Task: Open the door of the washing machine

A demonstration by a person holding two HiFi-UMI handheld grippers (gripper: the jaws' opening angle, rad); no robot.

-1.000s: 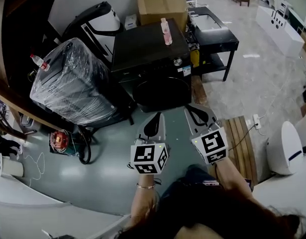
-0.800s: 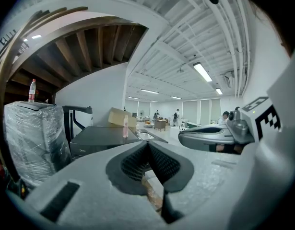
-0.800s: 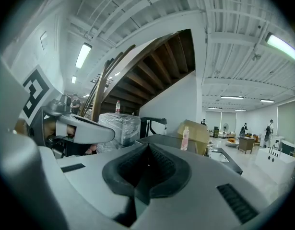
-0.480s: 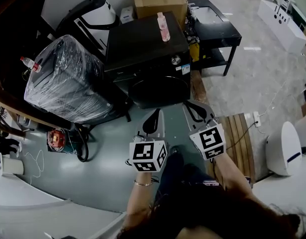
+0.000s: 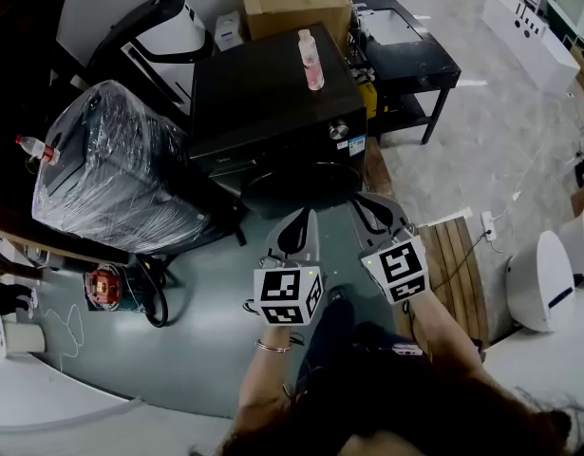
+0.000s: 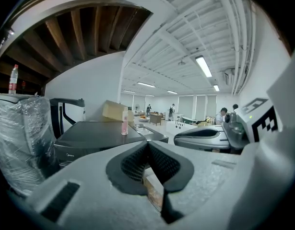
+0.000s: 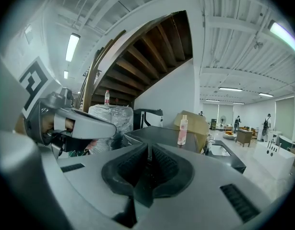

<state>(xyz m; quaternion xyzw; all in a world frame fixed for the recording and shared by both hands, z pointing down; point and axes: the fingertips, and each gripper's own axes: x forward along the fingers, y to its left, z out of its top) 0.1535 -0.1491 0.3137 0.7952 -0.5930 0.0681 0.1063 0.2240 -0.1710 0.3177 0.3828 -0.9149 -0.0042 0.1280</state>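
Washing machine [image 5: 263, 103]: door [image 5: 293, 186] shut, ahead of and below both jaws. Left gripper [image 5: 295, 218]: jaws together, empty. Right gripper [image 5: 369, 205]: jaws all but closed, lately opening, empty. Risk: door edge may be missed by jaws so narrow; pink bottle [image 5: 311, 60] may be toppled if the cabinet is jolted.

Ceiling strip lights [image 6: 203, 66] give bright, even light, with soft glare on the floor [image 5: 519, 131]. The stair underside [image 7: 152, 51] is dim. Fisheye bending and black corners edge both gripper views.
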